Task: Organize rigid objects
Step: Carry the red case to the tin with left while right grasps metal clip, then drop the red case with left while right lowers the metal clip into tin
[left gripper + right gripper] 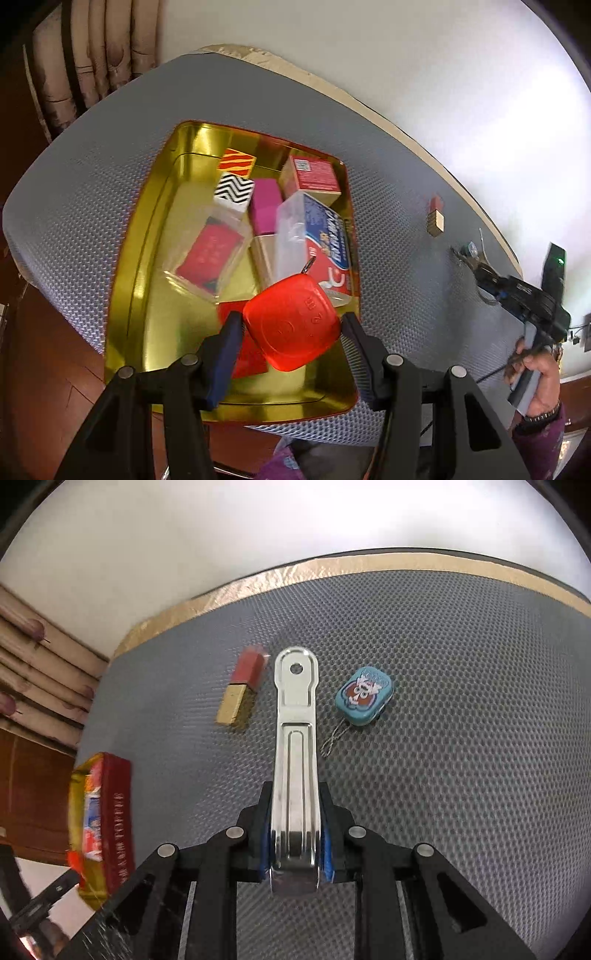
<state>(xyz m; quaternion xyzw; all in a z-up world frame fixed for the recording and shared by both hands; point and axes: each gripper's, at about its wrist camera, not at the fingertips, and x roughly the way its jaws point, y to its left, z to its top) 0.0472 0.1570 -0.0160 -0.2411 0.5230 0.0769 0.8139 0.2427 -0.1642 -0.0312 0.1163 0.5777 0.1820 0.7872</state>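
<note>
My left gripper (291, 325) is shut on a red square plastic case (291, 326) and holds it over the near end of a gold tin tray (147, 295). The tray holds several boxes, among them a zigzag box (235, 191), a magenta block (264, 206) and a clear box (310, 240). My right gripper (295, 830) is shut on a shiny metal handle-shaped tool (295, 746), held above the grey mat. It also shows at the far right of the left wrist view (517, 295). The tray shows at the left edge of the right wrist view (99, 827).
On the grey mat (443, 738) lie a red and gold lipstick (243, 686), which is also in the left wrist view (436, 216), and a small teal tin with a cord (364, 696). The table's tan back edge (332, 572) meets a white wall.
</note>
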